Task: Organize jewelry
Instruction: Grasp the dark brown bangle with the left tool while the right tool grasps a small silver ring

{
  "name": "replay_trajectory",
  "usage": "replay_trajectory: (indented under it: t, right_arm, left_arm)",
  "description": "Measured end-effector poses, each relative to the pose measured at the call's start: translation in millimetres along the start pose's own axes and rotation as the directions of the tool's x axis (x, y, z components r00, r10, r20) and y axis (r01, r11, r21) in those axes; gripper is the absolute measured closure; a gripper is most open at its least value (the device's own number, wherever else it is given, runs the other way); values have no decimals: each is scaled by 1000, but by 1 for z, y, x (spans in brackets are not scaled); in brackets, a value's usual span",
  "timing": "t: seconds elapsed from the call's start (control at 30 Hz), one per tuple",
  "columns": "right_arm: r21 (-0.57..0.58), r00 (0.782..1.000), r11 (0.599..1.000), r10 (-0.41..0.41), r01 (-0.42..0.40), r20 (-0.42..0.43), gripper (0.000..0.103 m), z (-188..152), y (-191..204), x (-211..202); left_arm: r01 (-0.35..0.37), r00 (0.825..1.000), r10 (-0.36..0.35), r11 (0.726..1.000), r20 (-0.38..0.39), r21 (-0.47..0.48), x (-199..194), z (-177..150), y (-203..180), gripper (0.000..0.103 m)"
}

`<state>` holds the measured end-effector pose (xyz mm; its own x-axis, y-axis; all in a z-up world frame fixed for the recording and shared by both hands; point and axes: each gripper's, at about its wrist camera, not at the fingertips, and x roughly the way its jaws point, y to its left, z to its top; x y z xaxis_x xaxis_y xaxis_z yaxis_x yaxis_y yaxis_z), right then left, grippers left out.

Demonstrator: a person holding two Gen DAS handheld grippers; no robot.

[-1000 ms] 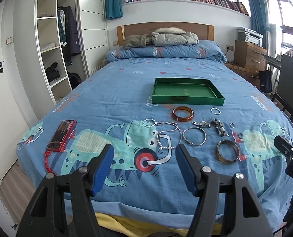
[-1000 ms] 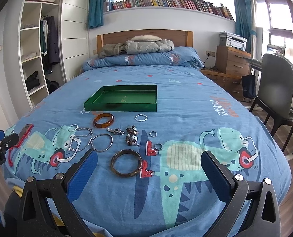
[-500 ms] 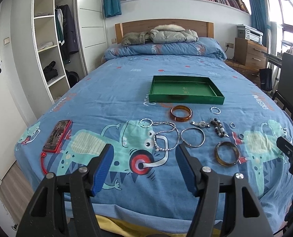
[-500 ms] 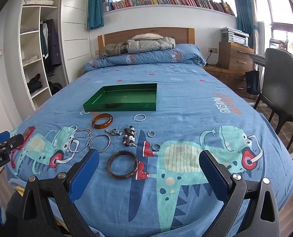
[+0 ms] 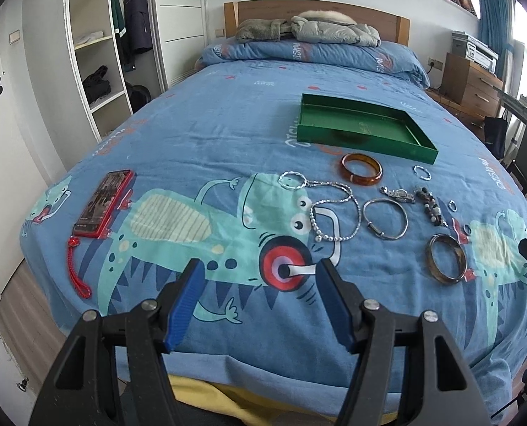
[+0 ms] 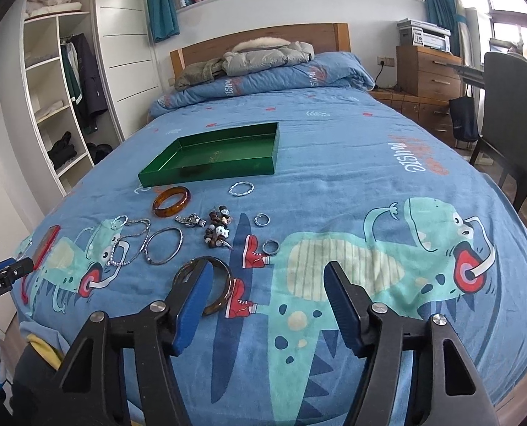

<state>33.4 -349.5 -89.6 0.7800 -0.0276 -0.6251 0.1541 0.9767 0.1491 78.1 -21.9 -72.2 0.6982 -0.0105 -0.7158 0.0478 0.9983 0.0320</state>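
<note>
Your right gripper (image 6: 263, 300), jaws apart and empty, is sitting nearest the dark bangle (image 6: 206, 285) (lying flat, just left of center); left gripper (image 5: 260, 298) also gaping.

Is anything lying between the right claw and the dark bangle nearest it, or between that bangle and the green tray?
Nothing lies between the open right claw and the dark bangle. On the way to the green tray lie the bead bracelet, a small watch-like piece and the amber bangle; lifting over them avoids contact.

Bare bedspread (image 6: 370, 184) right of green tray (image 6: 178, 172), jewelry (image 6: 217, 227) crowding its front
</note>
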Motion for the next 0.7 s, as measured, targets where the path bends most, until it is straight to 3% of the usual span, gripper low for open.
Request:
replay_trajectory:
  t: [0.13,0.53,0.7]
  right_arm:
    - [-8,999,1000,26,-27,-25,52,1,1,13]
    - [-41,994,996,77,-80,-75,68,0,-2,39]
    - [-54,992,994,85,-90,-90,70,0,-6,49]
  left_arm:
    - [40,999,-39,999,-23,34,9,-2,-13,40]
    - [168,981,-161,984,-104,65,36,-5,-45,41]
    - [270,956,-257,960,-143,76,46,-3,-67,41]
